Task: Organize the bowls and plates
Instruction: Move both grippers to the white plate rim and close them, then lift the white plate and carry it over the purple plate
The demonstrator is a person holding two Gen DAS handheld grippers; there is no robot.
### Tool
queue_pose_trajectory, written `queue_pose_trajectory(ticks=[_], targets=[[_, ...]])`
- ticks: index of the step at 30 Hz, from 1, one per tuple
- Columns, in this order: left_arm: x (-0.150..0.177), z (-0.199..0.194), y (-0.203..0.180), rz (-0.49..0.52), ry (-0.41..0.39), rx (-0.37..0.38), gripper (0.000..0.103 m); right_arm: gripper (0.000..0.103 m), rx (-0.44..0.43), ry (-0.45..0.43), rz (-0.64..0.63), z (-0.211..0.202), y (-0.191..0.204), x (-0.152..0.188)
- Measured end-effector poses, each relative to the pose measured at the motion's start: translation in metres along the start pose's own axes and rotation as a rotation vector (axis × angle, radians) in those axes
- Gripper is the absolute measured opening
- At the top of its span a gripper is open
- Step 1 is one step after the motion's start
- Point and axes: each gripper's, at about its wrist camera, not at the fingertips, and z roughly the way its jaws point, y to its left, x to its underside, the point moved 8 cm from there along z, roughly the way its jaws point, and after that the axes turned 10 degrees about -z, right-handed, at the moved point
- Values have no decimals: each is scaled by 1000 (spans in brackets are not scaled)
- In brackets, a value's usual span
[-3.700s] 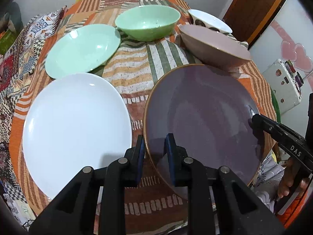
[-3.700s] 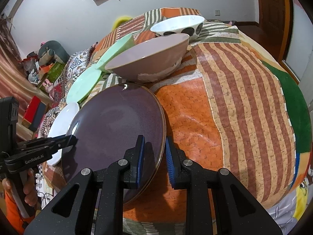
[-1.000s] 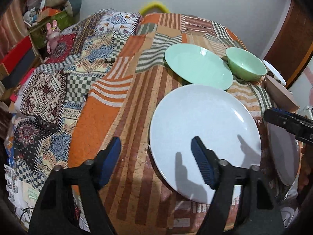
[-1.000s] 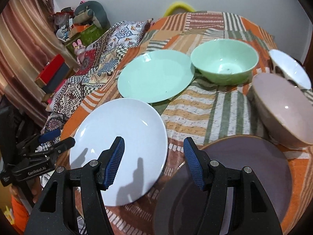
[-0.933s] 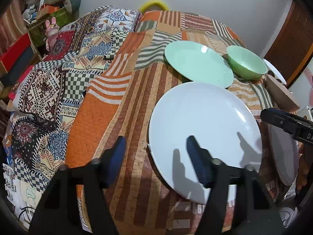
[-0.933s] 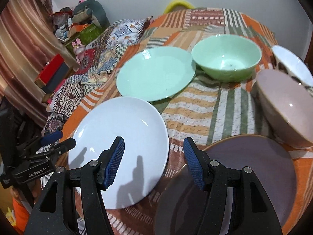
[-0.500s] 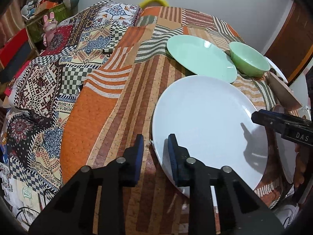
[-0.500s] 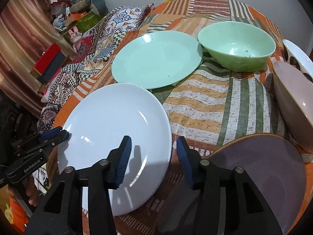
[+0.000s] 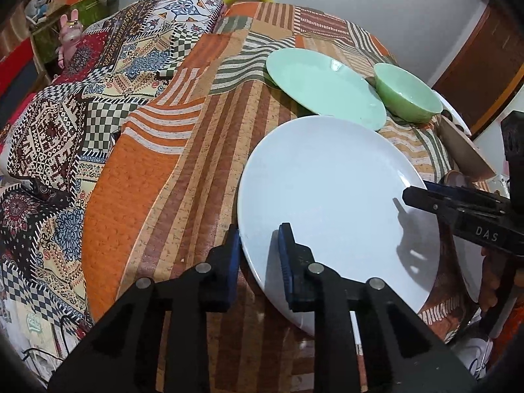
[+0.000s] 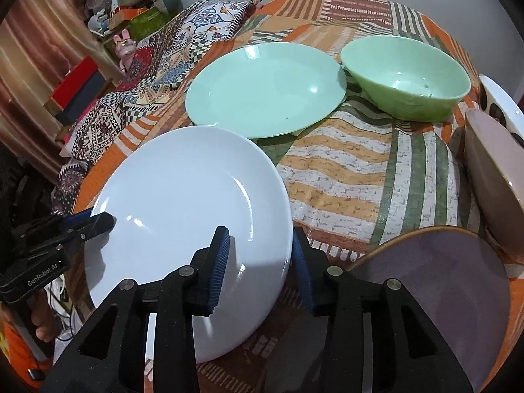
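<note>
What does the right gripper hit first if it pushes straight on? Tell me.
The white plate: its rim sits between the closing jaws of the right gripper, so pushing on probably meets the plate first, then the patchwork cloth beneath.

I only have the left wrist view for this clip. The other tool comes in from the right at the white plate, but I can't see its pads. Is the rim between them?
Observer: Yes. In the right wrist view the right tool straddles the white plate at its near right rim. Its jaws are closing, one pad over the plate and one outside the rim.
Operator: What lies just right of that plate? The tool blocks my view there.
Observer: A purple plate lies on the cloth beside it. I cannot tell whether the two rims touch.
Operator: How does my tool sit, seen from that side?
Observer: The left tool has its tip on the plate's left rim, opposite the right tool.
</note>
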Motion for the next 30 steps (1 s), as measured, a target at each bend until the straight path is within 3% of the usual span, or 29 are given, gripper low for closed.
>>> queue_pose_trajectory(ticks=[5, 15, 30], targets=[[0, -2, -1, -6, -9, -27, 21, 33, -47, -20, 57, -5, -6, 0], [-6, -23, -5, -6, -57, -50, 21, 32, -50, -69, 36, -25, 4, -5], [-17, -71, -38, 31, -173, -31, 21, 32, -53, -182, 64, -69, 0, -8]])
